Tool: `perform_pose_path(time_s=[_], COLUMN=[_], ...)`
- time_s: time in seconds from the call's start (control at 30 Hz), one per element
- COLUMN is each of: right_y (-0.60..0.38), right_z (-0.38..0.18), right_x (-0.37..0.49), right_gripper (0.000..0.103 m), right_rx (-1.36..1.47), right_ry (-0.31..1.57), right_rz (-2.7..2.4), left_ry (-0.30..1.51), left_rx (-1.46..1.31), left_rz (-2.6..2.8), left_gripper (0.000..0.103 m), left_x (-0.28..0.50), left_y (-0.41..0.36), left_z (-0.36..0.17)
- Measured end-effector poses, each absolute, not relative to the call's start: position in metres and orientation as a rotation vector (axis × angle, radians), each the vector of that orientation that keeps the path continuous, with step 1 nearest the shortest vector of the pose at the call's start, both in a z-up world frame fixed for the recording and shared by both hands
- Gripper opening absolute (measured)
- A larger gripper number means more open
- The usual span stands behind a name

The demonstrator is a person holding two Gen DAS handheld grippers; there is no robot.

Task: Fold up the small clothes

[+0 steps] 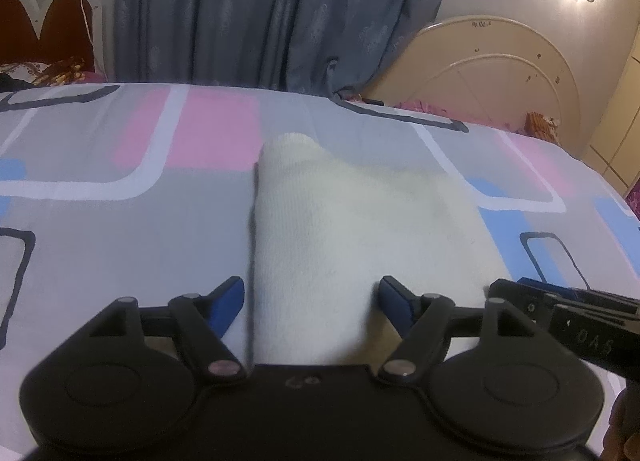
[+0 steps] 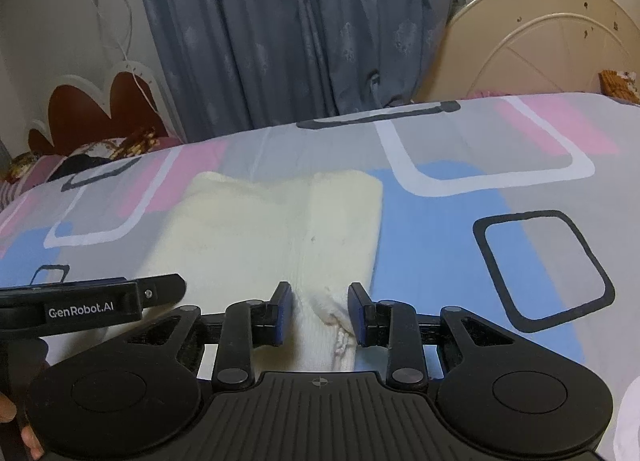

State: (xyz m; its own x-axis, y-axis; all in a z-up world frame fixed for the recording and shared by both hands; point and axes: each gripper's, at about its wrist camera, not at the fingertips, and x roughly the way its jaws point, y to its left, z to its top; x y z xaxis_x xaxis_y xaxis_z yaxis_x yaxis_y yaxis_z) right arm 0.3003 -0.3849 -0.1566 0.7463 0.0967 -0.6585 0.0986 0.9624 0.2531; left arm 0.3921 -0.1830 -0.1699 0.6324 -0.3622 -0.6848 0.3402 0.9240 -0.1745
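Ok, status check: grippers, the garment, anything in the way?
Left gripper open, straddling cream garment. Right gripper part-open around its near edge, pads not pressing. Garment flat on bedsheet. Nothing in the way.

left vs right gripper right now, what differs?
Left gripper: jaws spread wide, blue pads clear of the white garment, which lies loose between them. Right gripper: jaws much narrower, pads close on either side of a bunched fold at the garment's near edge; whether they pinch it is unclear. Shared: both angle down over the same garment on the bedsheet, side by side.
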Motion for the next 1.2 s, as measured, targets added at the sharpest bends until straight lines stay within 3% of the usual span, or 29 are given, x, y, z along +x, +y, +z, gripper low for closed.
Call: perform_pose_path(time_s=[0.1,0.13,0.17,0.2,0.67,0.9,0.93,0.97,1.07,1.2], right_y=[-0.386,-0.386,-0.386,-0.387,-0.4,-0.417,-0.416,-0.415,-0.411,-0.405], right_z=[-0.157,-0.158,-0.158,-0.158,-0.181,-0.192,-0.191,-0.19,-0.187,-0.178], right_x=[0.301,0.302,0.302,0.301,0.31,0.313,0.314,0.314,0.316,0.313], right_gripper=[0.036,0.042,0.058,0.065,0.065,0.064,0.063,0.054,0.041,0.033], right_rx=[0.281,0.284,0.283,0.281,0.381,0.556,0.56,0.57,0.583,0.559], right_ry=[0.733,0.734,0.734,0.729,0.773,0.786,0.788,0.792,0.798,0.782], right_rz=[0.003,0.002,-0.002,-0.003,0.071,0.106,0.115,0.129,0.132,0.116], left_ry=[0.796,0.796,0.797,0.798,0.872,0.87,0.869,0.867,0.844,0.823], left_rx=[-0.035,-0.036,-0.039,-0.043,-0.182,-0.198,-0.196,-0.192,-0.146,-0.119], left_rz=[-0.406,-0.408,-0.411,-0.416,-0.498,-0.519,-0.519,-0.518,-0.518,-0.509], left_gripper=[0.075,0.076,0.076,0.076,0.077,0.066,0.062,0.056,0.045,0.04], left_x=[0.393,0.393,0.393,0.393,0.409,0.407,0.406,0.406,0.401,0.395], left_y=[-0.182,-0.181,-0.18,-0.178,-0.166,-0.171,-0.172,-0.172,-0.178,-0.182], left_z=[-0.171,-0.171,-0.171,-0.172,-0.192,-0.194,-0.193,-0.192,-0.186,-0.179])
